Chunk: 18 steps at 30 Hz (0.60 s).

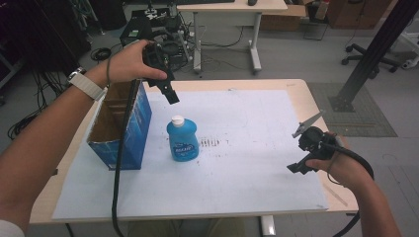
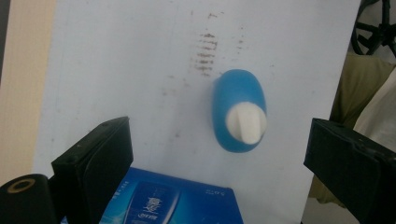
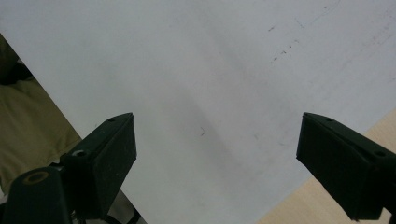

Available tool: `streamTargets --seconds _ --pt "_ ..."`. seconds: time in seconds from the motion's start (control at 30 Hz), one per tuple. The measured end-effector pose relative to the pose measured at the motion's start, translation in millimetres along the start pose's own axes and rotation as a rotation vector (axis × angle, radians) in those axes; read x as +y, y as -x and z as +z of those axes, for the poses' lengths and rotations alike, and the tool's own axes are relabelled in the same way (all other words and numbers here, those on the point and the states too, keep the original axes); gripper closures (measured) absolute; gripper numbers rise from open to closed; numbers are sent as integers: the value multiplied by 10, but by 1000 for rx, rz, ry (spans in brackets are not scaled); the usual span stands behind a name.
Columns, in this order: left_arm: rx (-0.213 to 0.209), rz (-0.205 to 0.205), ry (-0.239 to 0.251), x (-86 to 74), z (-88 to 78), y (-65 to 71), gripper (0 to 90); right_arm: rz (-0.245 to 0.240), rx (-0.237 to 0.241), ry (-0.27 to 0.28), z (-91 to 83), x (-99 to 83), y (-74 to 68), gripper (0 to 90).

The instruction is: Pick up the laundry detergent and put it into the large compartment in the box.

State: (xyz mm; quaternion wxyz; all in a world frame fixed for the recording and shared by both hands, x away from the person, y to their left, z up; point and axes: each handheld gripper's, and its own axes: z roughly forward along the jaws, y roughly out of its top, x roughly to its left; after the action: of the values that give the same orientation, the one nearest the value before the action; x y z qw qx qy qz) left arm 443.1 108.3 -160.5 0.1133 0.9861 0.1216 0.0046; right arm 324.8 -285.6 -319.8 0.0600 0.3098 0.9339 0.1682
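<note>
a lab: floor cables (image 1: pixel 29 121), desks (image 1: pixel 232 7), office chair (image 1: pixel 368 57).

blue bottle (image 1: pixel 183 140), white cap (image 1: pixel 178 120), blue box (image 1: pixel 123 126)

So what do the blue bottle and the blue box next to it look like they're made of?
Blue bottle: probably translucent plastic, glossy, with an opaque white plastic cap; light glows through the blue body. Blue box: likely printed cardboard, with brown raw board showing inside its open top and a slightly shiny printed outside.
</note>
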Motion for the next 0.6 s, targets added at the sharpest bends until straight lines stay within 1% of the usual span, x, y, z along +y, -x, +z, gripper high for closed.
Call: streamTargets --seconds 0.03,0.07,0.17,0.27,0.33,0.37,0.43,0.5,0.53,0.6 --pt "-5 5 -6 4 -1 16 79 2 -1 2 -6 -6 -3 120" --pt "-10 0 -4 6 11 39 79 2 -1 2 -6 -6 -3 120" --pt "-3 6 -19 11 48 100 75 7 -1 4 -8 -16 -8 120" --pt "-7 12 -17 3 71 143 75 5 -1 3 -6 -23 -10 120" --pt "-14 11 -14 -7 80 165 75 5 -1 7 -7 -26 -16 120" --pt "-16 15 -21 -12 90 172 76 4 0 8 -7 -28 -18 120" --pt "-15 16 -30 -24 121 193 75 4 0 6 -4 -32 -22 120" --pt "-18 11 -28 -38 153 209 75 5 -1 6 -4 -35 -25 120" --pt "-15 15 -31 -44 160 210 75 4 0 9 -4 -36 -27 120" --pt "-15 7 -20 -51 166 212 75 3 0 9 -7 -35 -33 120"
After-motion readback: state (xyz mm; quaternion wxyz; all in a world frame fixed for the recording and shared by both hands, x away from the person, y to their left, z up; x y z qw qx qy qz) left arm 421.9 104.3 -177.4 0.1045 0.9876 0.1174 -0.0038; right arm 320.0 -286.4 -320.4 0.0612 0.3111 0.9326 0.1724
